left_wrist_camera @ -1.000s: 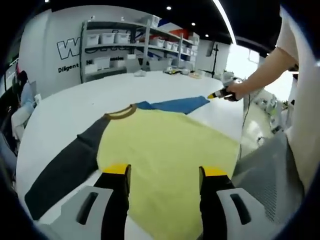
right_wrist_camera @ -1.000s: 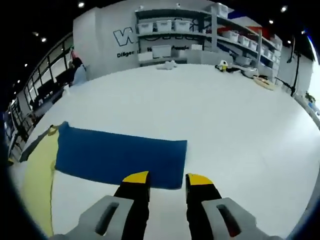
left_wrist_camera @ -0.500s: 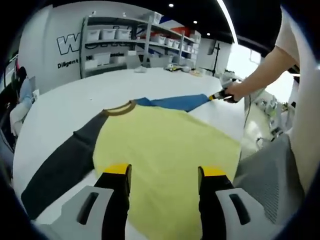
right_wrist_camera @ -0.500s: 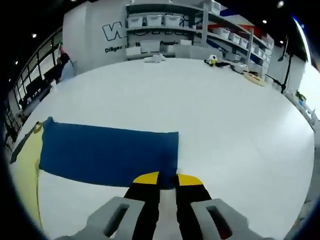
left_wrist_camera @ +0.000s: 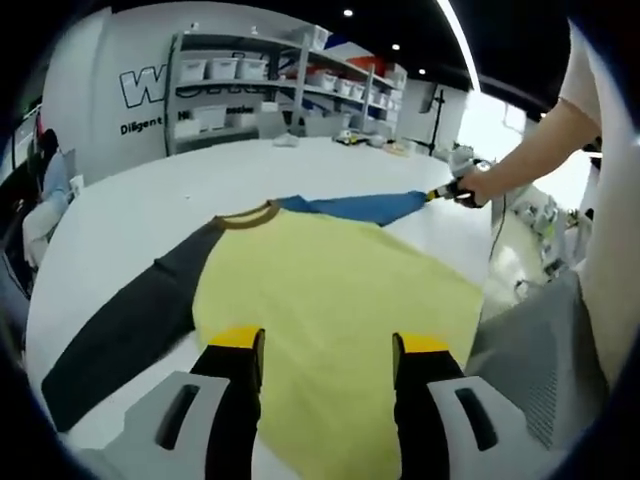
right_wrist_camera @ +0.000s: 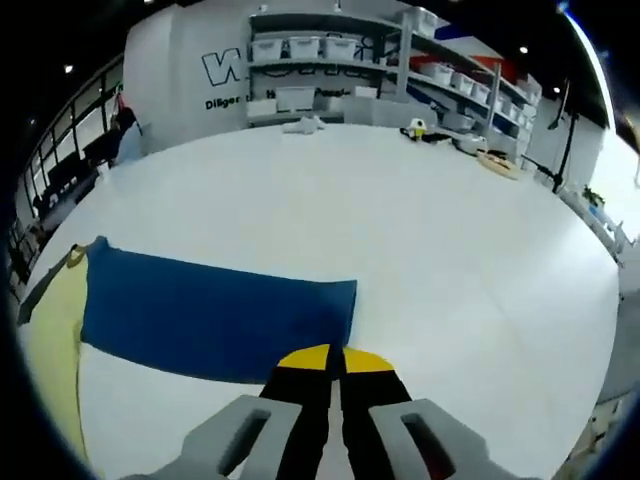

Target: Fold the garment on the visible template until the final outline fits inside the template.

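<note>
Right tool (right_wrist_camera: pixel 331 357) pinching blue sleeve (right_wrist_camera: pixel 215 315), cuff hidden

Right hand-held gripper (right_wrist_camera: pixel 329 352) pinched closed, left hand-held gripper (left_wrist_camera: pixel 325 345) spread.

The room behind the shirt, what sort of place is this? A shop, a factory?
Probably a workshop or lab rather than a shop: metal shelves stacked with white storage bins, big lettering on the wall, and a very large white table where the shirt lies.

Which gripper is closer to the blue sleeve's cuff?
Right. The right gripper is shut on the blue sleeve at its cuff; the left gripper hovers open over the yellow body.
</note>
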Action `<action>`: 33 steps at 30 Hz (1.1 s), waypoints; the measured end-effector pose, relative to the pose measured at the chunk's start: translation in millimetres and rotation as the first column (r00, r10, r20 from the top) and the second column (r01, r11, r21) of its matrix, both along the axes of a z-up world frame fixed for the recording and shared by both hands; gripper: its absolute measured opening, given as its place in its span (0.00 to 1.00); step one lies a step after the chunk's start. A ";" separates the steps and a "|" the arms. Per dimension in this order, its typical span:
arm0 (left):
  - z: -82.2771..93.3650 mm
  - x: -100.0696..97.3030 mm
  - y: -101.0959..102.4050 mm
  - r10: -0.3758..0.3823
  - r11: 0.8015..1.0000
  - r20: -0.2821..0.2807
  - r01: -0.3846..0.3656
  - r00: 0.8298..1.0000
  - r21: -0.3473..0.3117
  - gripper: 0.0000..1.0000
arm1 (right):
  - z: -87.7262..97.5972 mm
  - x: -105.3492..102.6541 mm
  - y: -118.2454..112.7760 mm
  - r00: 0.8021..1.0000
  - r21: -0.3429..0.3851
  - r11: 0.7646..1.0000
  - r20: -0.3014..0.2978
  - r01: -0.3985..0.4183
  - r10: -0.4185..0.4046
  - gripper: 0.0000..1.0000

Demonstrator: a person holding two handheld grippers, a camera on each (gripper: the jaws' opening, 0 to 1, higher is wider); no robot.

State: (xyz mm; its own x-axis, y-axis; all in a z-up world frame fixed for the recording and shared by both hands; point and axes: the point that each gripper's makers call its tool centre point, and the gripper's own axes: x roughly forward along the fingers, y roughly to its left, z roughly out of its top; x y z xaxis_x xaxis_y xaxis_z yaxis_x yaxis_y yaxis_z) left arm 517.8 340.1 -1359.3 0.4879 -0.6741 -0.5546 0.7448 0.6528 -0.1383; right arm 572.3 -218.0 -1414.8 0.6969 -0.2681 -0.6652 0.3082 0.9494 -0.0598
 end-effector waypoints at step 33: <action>14.6 -22.0 21.5 0.079 0.996 0.055 -0.076 0.995 -0.055 0.61 | 186.0 133.5 311.1 0.585 -0.328 0.671 0.329 -0.665 0.741 0.00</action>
